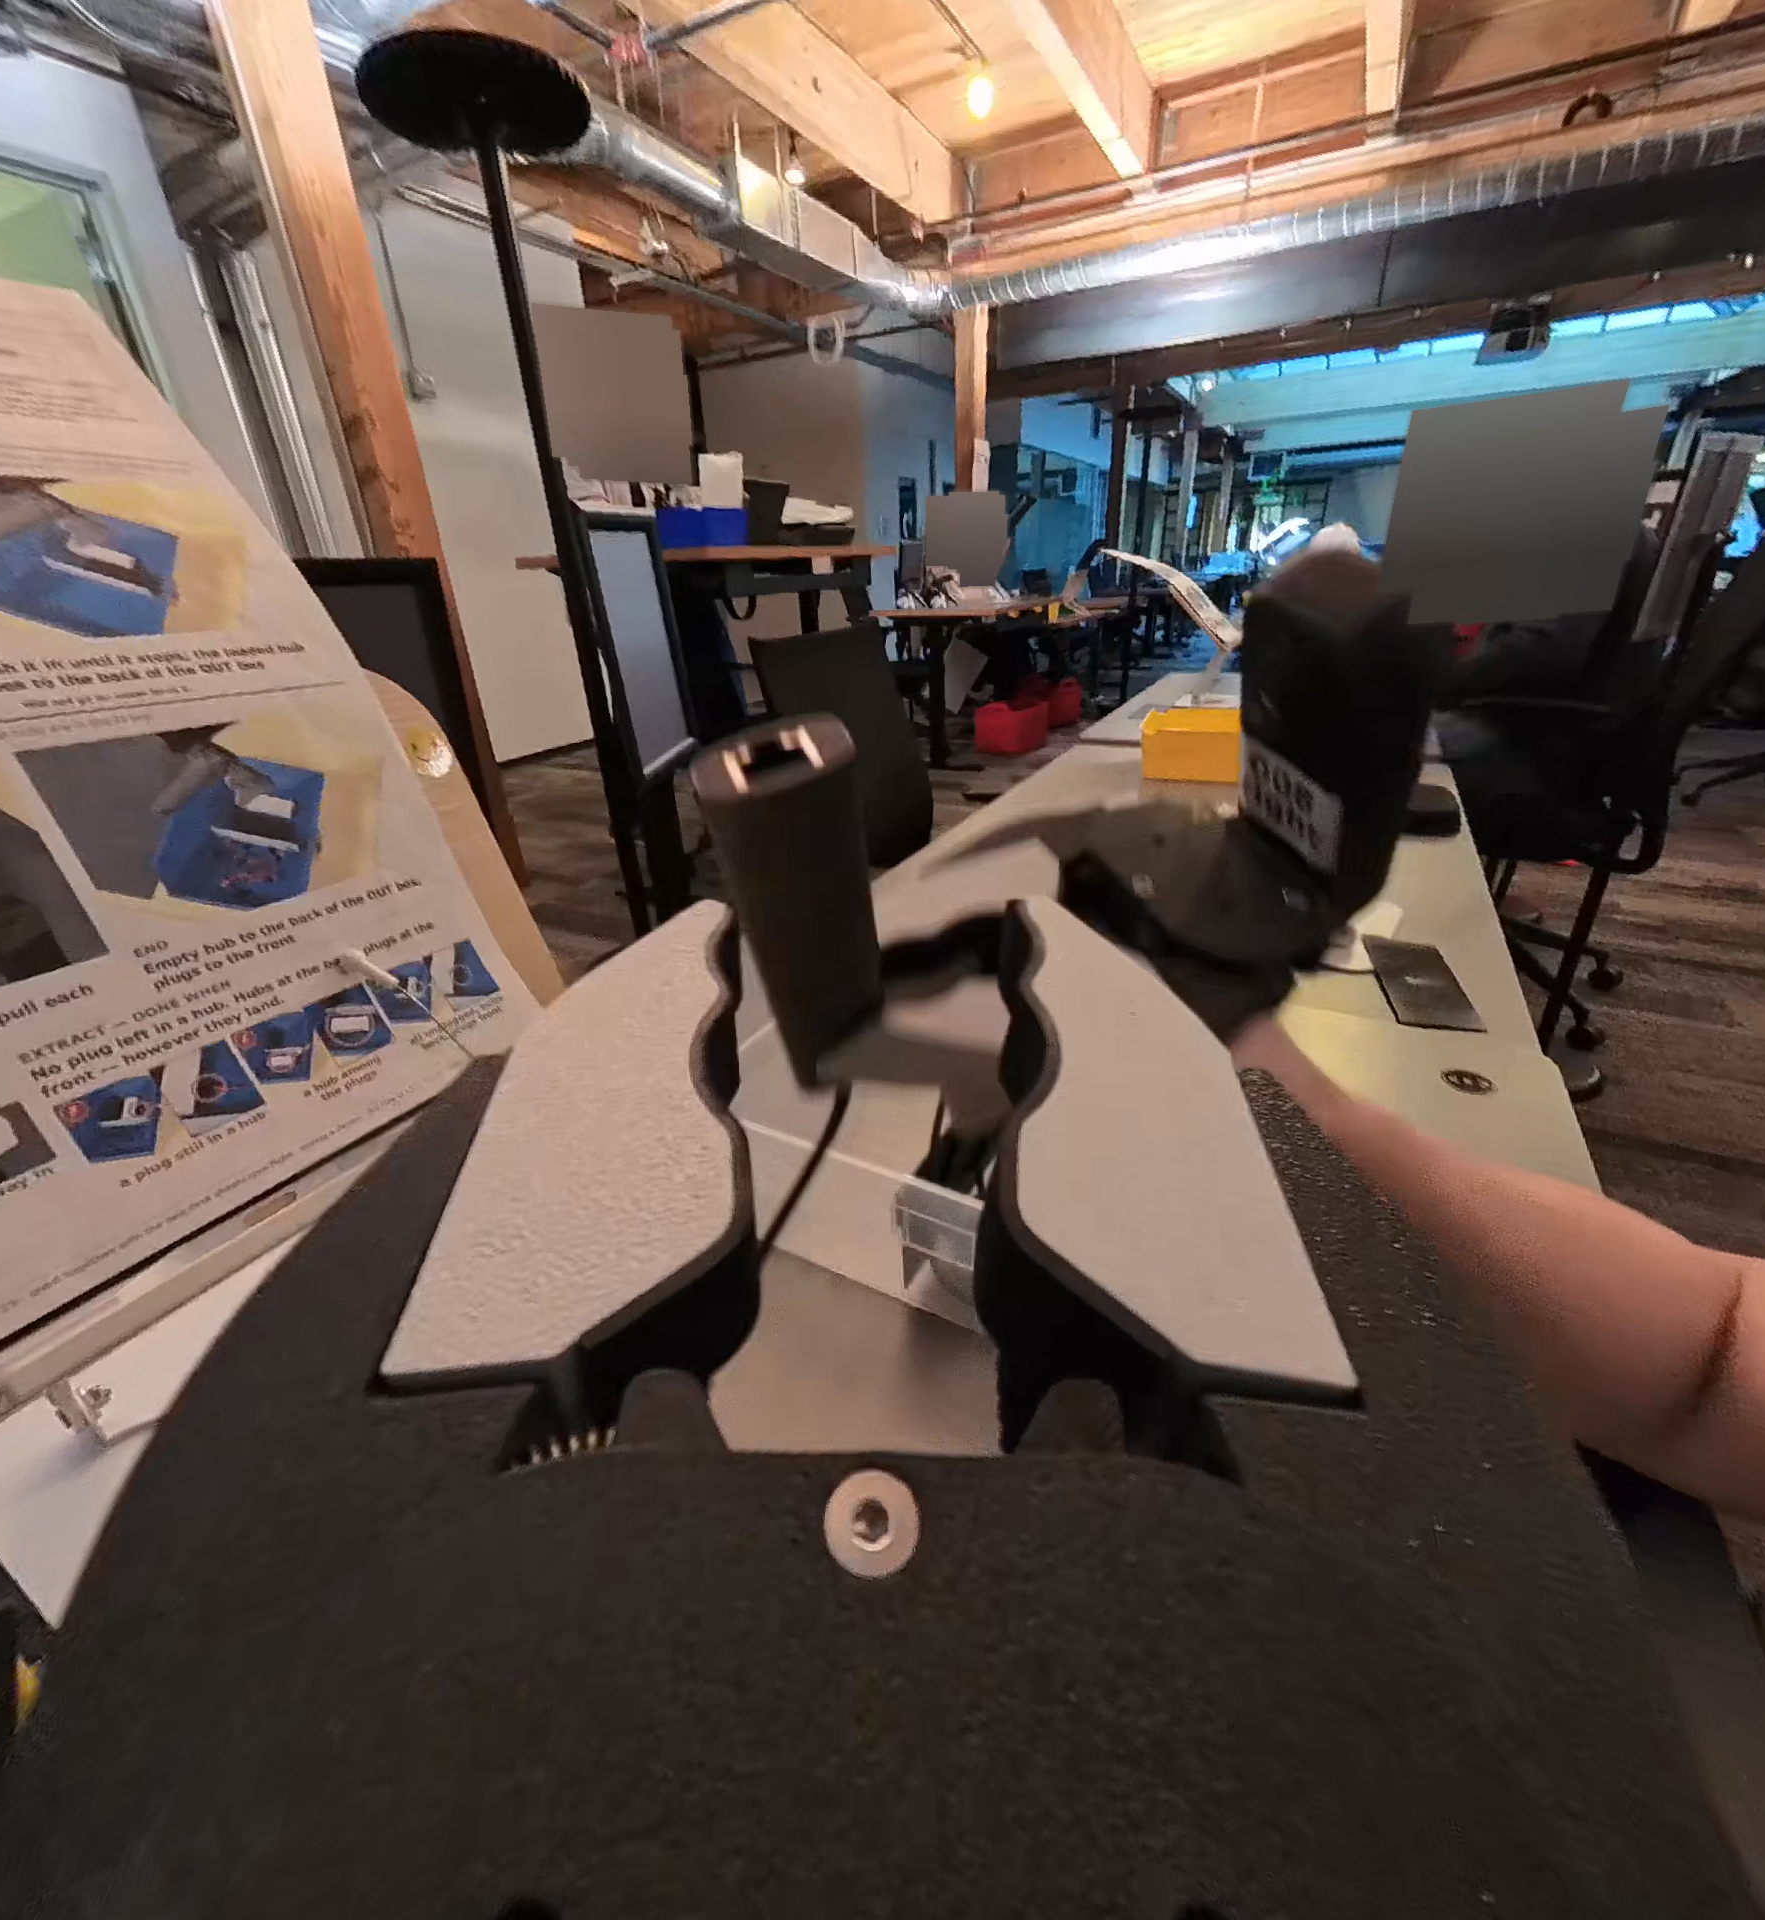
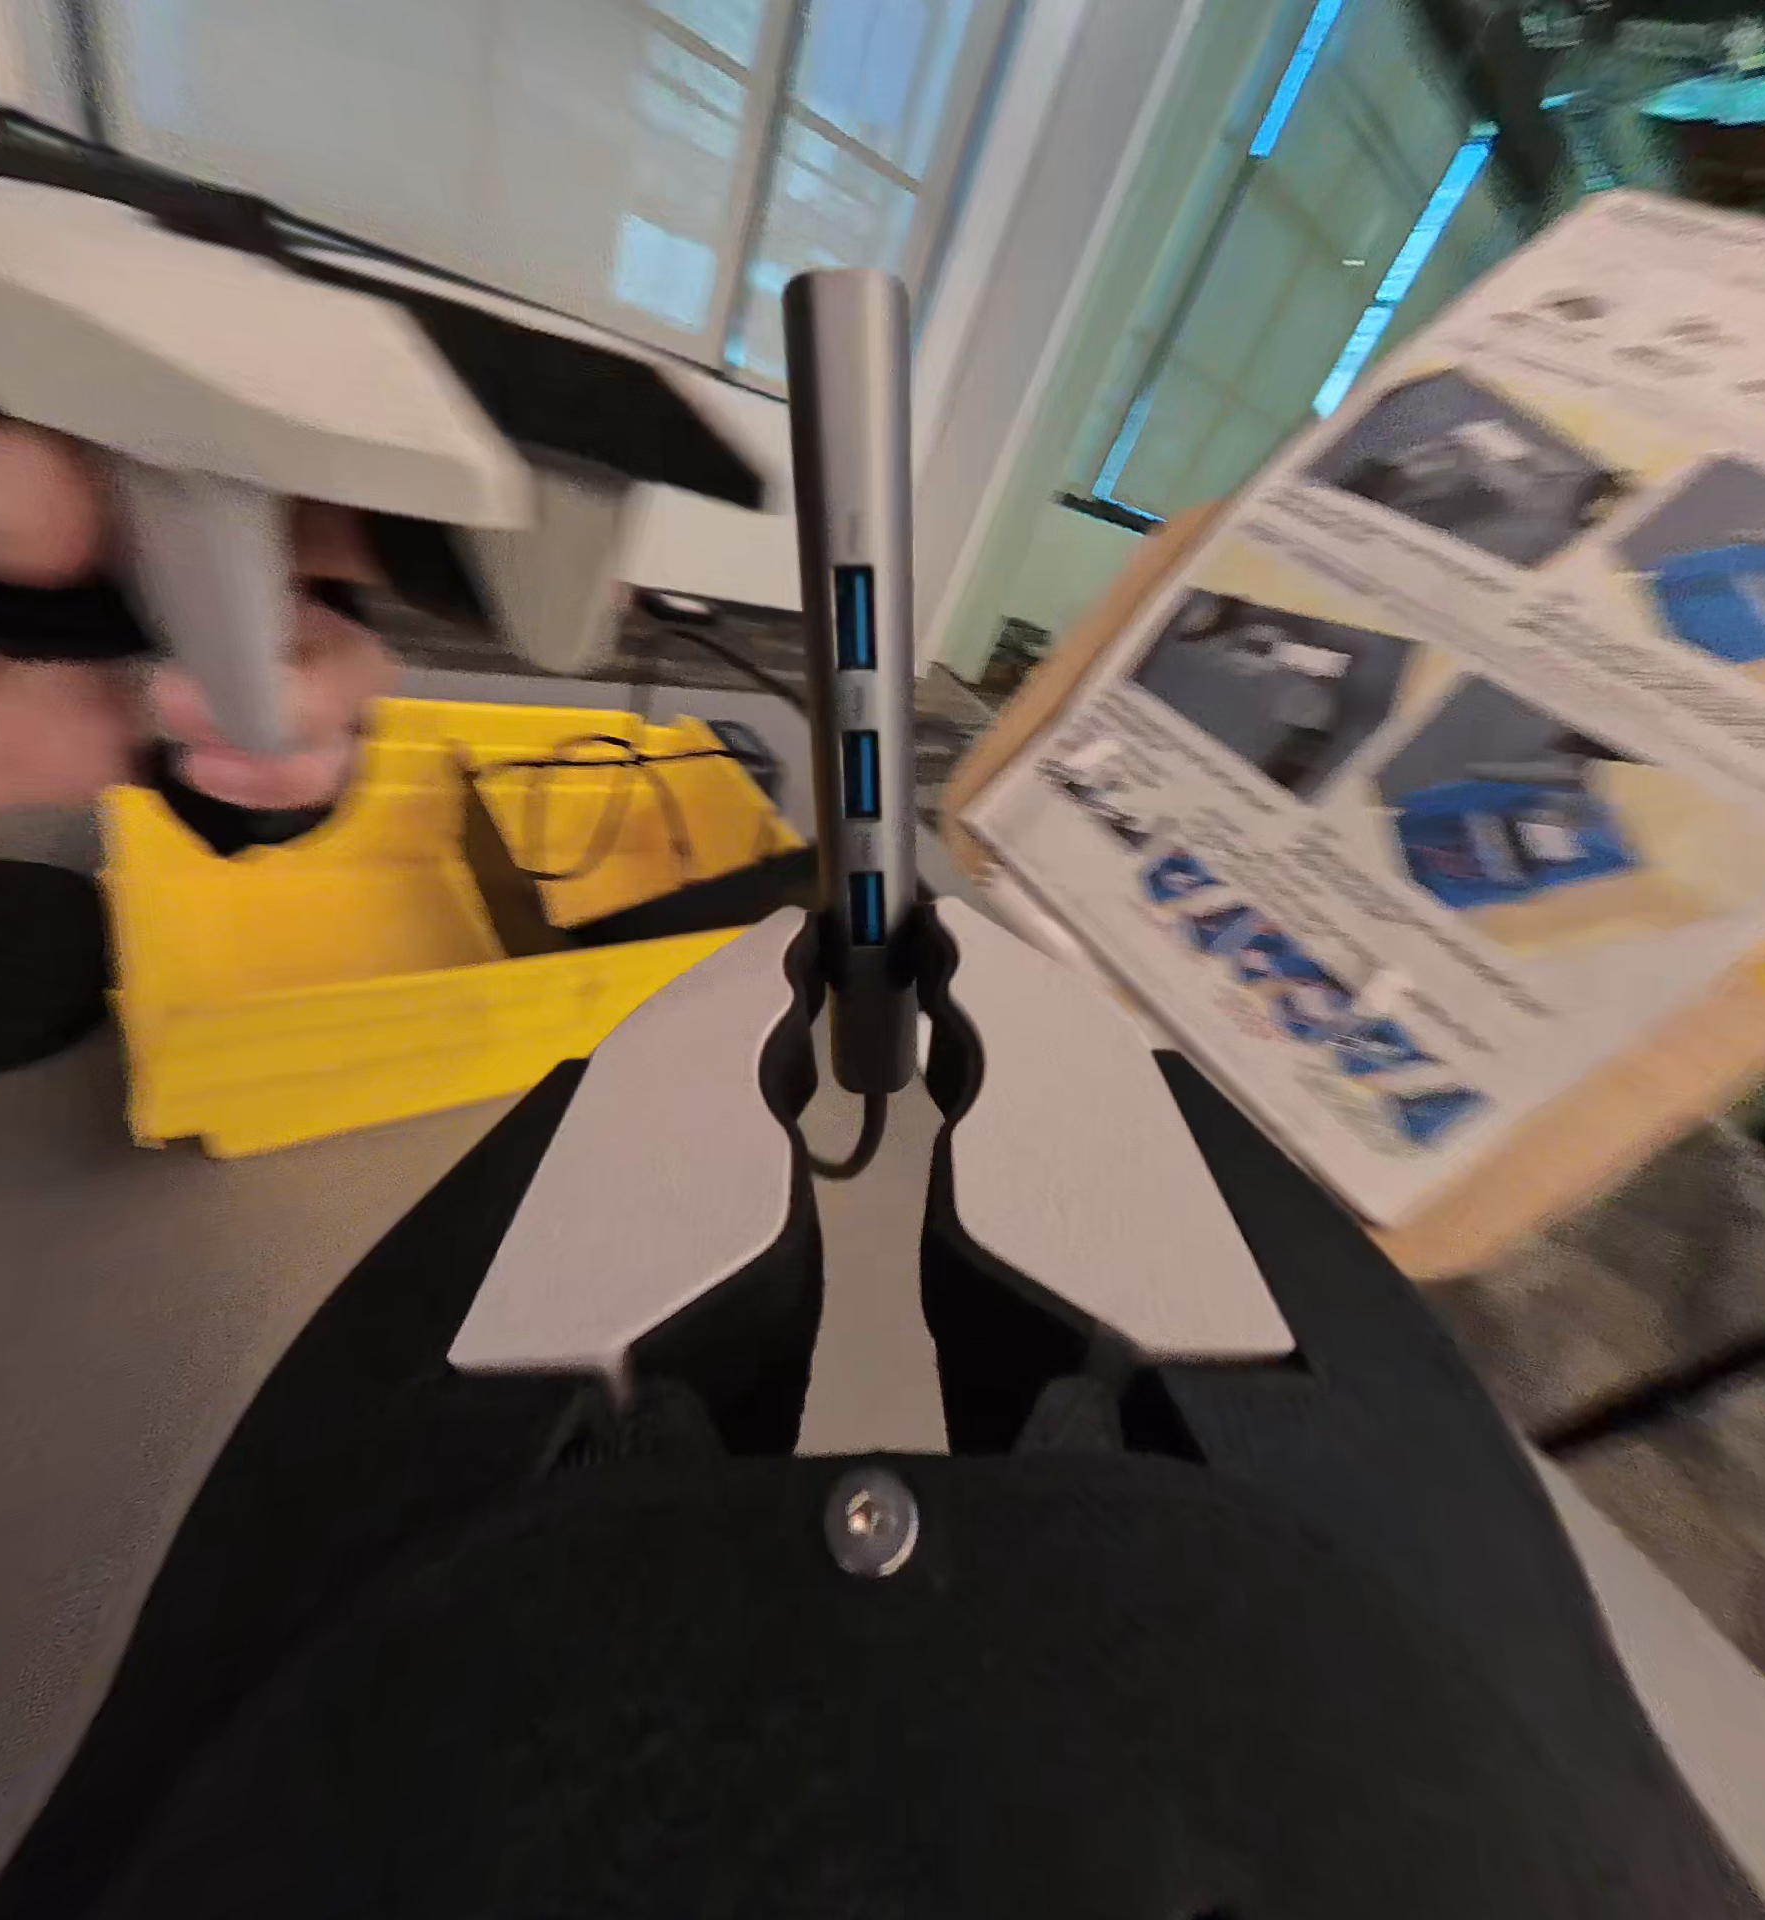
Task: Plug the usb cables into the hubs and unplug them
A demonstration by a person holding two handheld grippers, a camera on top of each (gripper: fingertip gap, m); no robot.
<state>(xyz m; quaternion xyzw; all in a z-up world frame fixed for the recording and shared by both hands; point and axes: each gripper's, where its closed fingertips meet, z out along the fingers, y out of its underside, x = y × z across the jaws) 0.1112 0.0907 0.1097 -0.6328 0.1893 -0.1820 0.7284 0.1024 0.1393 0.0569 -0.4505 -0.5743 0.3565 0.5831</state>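
The right gripper [image 2: 862, 925] has its jaws closed narrow on a grey metal USB hub [image 2: 847, 468]. It holds the hub by the end from which a thin black cable [image 2: 836, 1158] comes out and curls between the fingers. The hub stands straight out along the fingers. Three blue ports are in a row on the side that faces the camera.

In the left wrist view, the left gripper [image 1: 873, 920] has its jaws wide. The hub stands in the gap, tilted, with its open port end toward the camera. It is close against the left finger [image 1: 587, 1122], and I cannot tell if it touches. It is clearly apart from the other finger. The right gripper shows just behind the hub, blurred, and a bare forearm [image 1: 1584, 1309] comes to it from the right edge of the picture.

Under both grippers is a grey table [image 2: 26, 1299]. In the right wrist view a yellow plastic bin [image 2: 338, 987] sits on it, to the left of the hub, and a loose black cord [image 2: 597, 810] lies in its far compartment. A blurred hand [image 2: 16, 686] holds the left gripper above the bin. To the right of the hub, a printed sheet with pictures on a wooden board [image 2: 1429, 727] leans tilted.

Farther away, in the left wrist view, are a tall black floor lamp [image 1: 514, 312] and a black office chair [image 1: 847, 727].
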